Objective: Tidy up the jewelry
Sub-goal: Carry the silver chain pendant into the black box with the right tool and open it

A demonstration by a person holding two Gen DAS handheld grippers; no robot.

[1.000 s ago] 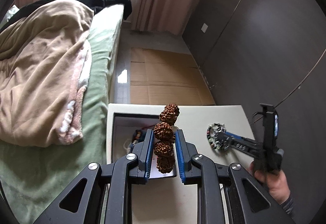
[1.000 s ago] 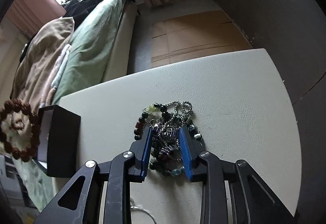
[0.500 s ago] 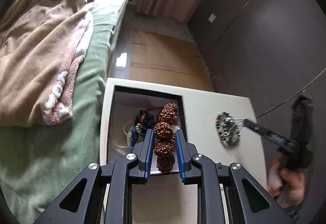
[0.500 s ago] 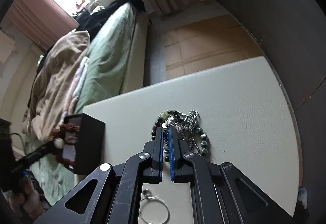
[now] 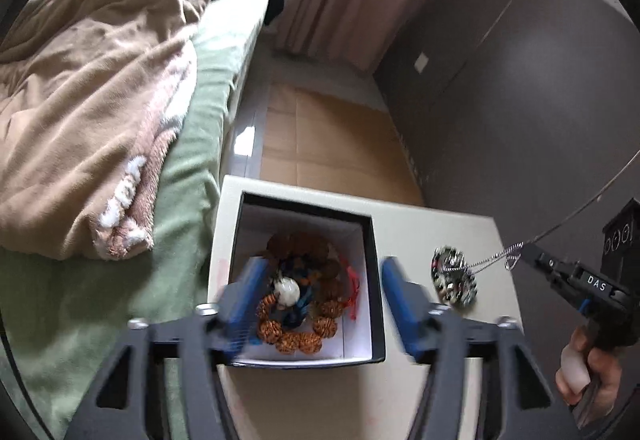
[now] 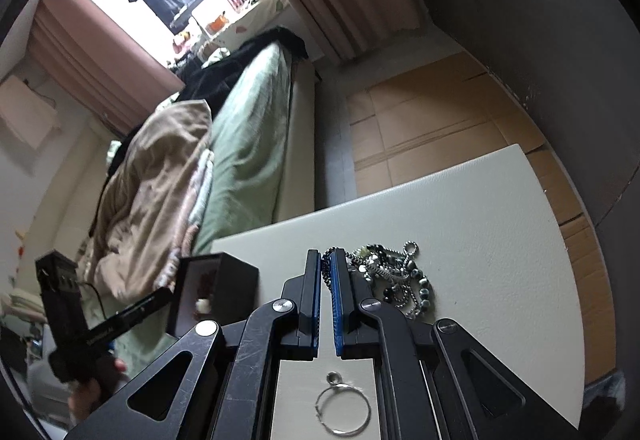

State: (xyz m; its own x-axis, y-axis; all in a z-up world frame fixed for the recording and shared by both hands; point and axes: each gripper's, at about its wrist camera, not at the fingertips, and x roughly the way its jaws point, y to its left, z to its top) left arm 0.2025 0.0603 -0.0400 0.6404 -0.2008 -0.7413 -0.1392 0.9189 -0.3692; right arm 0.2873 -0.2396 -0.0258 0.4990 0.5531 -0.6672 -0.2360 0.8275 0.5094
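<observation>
A black box with a white inside [image 5: 374,280] stands on the white table [image 5: 416,215]. A brown rough-bead bracelet [image 5: 298,336] lies in it on other jewelry. My left gripper [image 5: 320,292] is open and empty just above the box. My right gripper [image 6: 326,262] is shut on a dark bead chain [image 6: 327,272] from the tangled jewelry pile [image 6: 394,286]. In the left wrist view the right gripper [image 5: 524,254] pulls a silver chain [image 5: 490,260] taut from the pile [image 5: 454,276]. The box [image 6: 222,290] also shows in the right wrist view.
A silver hoop ring [image 6: 342,410] lies on the table under my right gripper. A bed with a green sheet and tan blanket [image 5: 92,95] runs along the table's left side. Cardboard [image 5: 332,143] covers the floor beyond. A dark wall [image 5: 520,79] stands to the right.
My left gripper has opened and the brown bracelet has dropped into the box. My right gripper has shut on a chain of the pile and lifted, pulling it taut.
</observation>
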